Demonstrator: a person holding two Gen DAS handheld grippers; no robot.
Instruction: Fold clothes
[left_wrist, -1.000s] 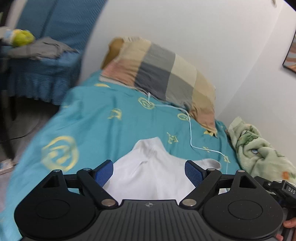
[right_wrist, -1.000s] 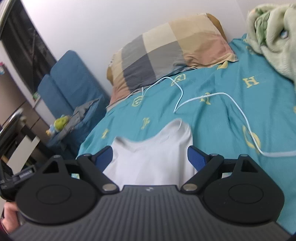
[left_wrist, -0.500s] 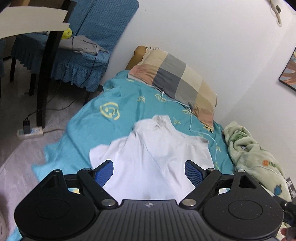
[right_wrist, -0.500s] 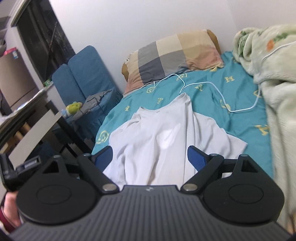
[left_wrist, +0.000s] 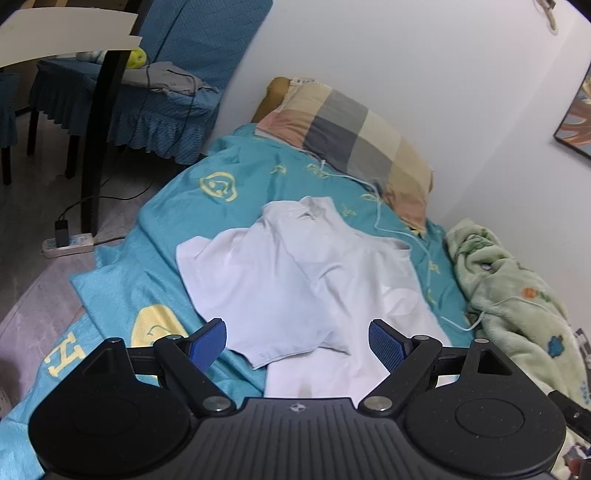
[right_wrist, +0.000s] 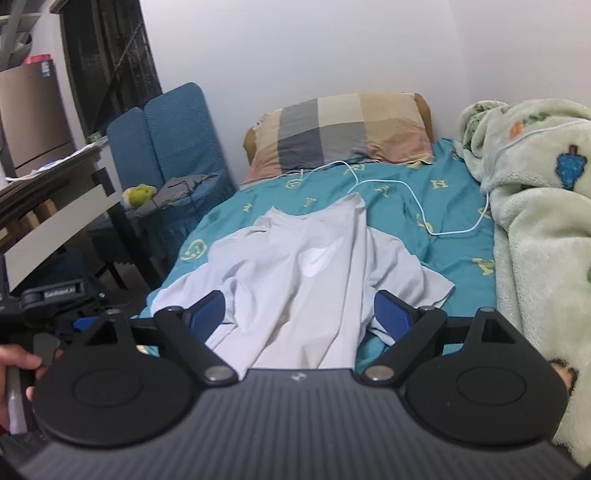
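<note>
The white T-shirt (left_wrist: 306, 273) now lies spread on the teal bedsheet (left_wrist: 177, 206) since I pulled back, my left gripper (left_wrist: 297, 341) and right gripper (right_wrist: 299, 314) both open, so folding can begin.

pillow (left_wrist: 354, 129) checked, at bed head | cable (right_wrist: 417, 199) white, across teal sheet (left_wrist: 177, 206) | blanket (right_wrist: 543, 229) green, bunched beside | chair (left_wrist: 166, 74) blue | power strip (left_wrist: 66, 245) on floor

Both wrist views face headward, sharing shirt (left_wrist: 314, 273) (right_wrist: 295, 273), pillow (left_wrist: 354, 125) (right_wrist: 343, 129).
</note>
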